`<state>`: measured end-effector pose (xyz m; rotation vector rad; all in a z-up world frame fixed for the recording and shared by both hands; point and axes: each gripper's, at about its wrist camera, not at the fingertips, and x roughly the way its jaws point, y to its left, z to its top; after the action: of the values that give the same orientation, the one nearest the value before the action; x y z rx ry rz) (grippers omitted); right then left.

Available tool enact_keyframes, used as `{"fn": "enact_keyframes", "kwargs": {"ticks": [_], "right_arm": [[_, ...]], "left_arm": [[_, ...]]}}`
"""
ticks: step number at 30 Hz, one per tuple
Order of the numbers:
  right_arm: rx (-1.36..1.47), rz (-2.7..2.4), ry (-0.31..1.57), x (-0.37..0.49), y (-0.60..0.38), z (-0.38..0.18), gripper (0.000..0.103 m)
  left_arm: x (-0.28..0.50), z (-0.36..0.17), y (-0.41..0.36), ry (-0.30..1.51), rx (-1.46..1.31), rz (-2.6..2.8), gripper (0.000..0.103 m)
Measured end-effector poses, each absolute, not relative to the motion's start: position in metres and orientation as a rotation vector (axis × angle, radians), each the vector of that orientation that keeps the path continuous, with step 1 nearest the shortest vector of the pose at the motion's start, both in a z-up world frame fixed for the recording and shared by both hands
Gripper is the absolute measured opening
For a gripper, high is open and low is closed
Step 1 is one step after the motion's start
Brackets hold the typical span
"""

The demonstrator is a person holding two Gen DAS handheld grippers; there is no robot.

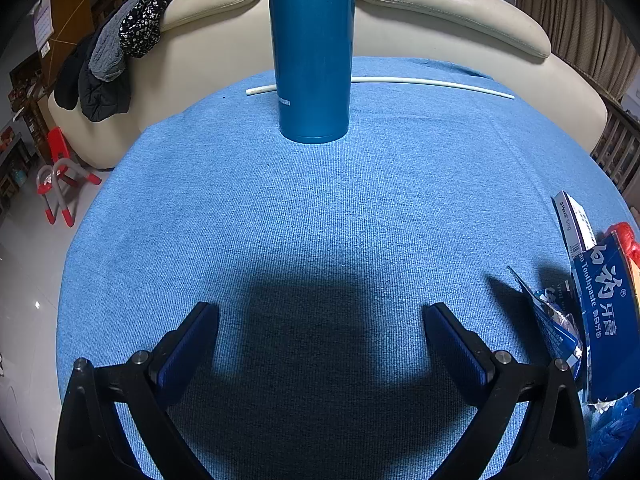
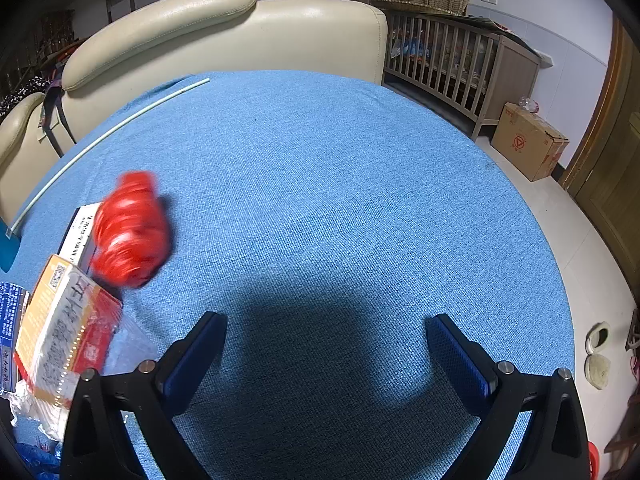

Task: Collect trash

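Both pairs of black tongs with blue padded fingers sit nearest the lenses: we find the left gripper (image 1: 320,316) spread wide and holding nothing, and the right gripper (image 2: 326,326) likewise spread and empty, each hovering over the blue woven cloth covering the round table (image 1: 320,208).

Largest on that cloth is the tall teal metal flask (image 1: 314,52), standing upright ahead of the left gripper; we judge it a keeper, not trash. Behind its base lies a long thin white plastic rod (image 1: 432,83), running crosswise in the left view.

The trash is heaped between the two grippers, at the right edge of the left view and the left edge of the right view. It comprises a blue toothpaste carton (image 1: 604,312), whose long axis runs roughly away from the left camera, its far end tipped slightly left; an orange-and-white cardboard box (image 2: 60,328), its long axis running away from the right camera and leaning right; a white box with a dark side (image 2: 78,232) beyond it; and a crumpled red plastic item (image 2: 132,228), blurred, so we cannot tell its exact form or whether it rests on the cloth.

We judge collection barely begun. For a sound grasp we recommend turning the nearer gripper toward the heap, closing across a carton's short width, and taking loose crumpled pieces singly.
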<state>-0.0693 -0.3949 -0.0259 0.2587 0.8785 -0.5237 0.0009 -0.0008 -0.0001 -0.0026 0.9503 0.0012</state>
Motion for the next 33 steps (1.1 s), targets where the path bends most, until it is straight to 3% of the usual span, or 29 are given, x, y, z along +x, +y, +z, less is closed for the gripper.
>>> {"fn": "enact_keyframes", "kwargs": {"ticks": [11, 22, 33], "right_arm": [[0.258, -0.456, 0.942, -0.075, -0.395, -0.019, 0.103], [0.203, -0.343, 0.733, -0.168, -0.347, 0.055, 0.103], [0.249, -0.286, 0.668, -0.242, -0.308, 0.072, 0.103]], "left_arm": [[-0.001, 0.001, 0.000, 0.972, 0.007, -0.040, 0.103], [-0.077, 0.054, -0.014, 0.817, 0.083, -0.088, 0.103], [-0.136, 0.071, -0.027, 0.790, 0.060, -0.181, 0.103]]}}
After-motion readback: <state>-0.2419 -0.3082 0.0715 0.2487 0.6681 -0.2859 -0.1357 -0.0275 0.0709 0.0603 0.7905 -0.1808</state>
